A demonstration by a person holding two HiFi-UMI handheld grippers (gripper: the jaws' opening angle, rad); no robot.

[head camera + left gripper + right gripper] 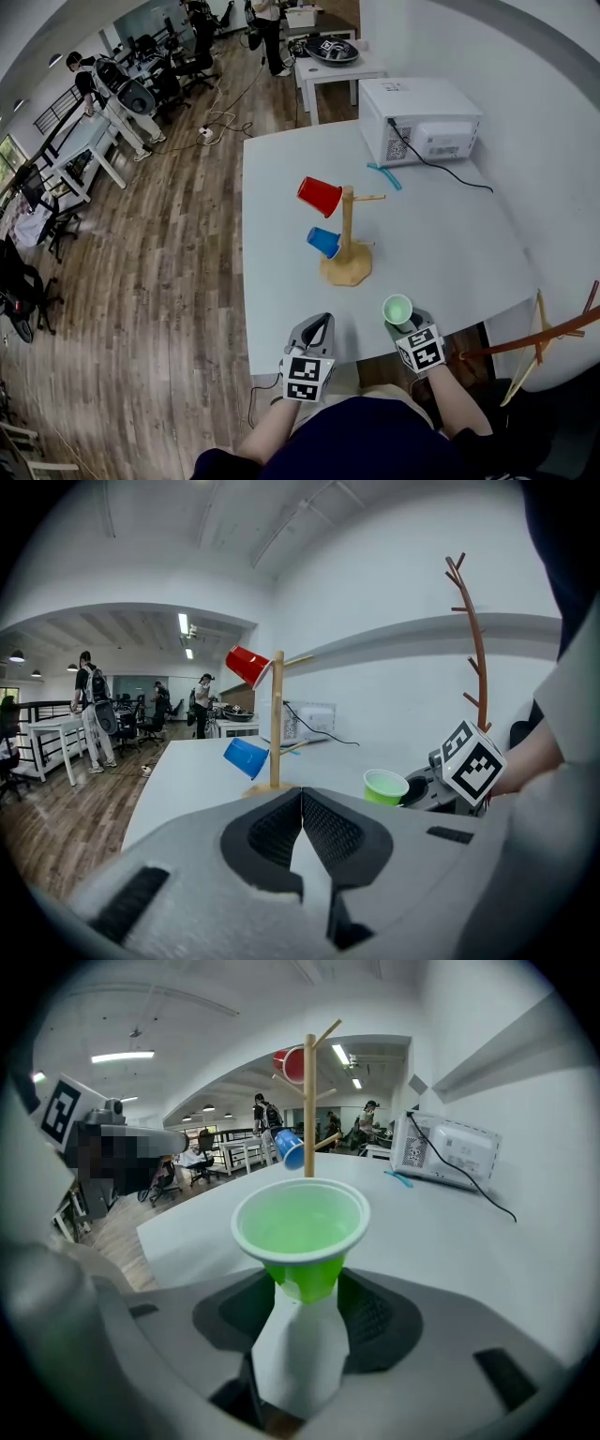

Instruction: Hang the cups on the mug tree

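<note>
The right gripper (pixel 305 1283) held the green cup (pixel 300 1227) by its lower body, mouth up, at five o'clock from the mug tree (pixel 347 234). Light, thin-walled, likely easy to crush — a gentle hold near the stiffer base suited it. The left gripper (pixel 302 799) was closed, empty.

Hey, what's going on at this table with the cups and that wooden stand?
A person is hanging cups on a wooden mug tree, with a handheld gripper in each hand. A red cup and a blue cup already hang on its pegs. The right gripper holds a green cup upright by its lower part, near the front edge of the white table, short of the tree. The left gripper is shut and empty beside it.
</note>
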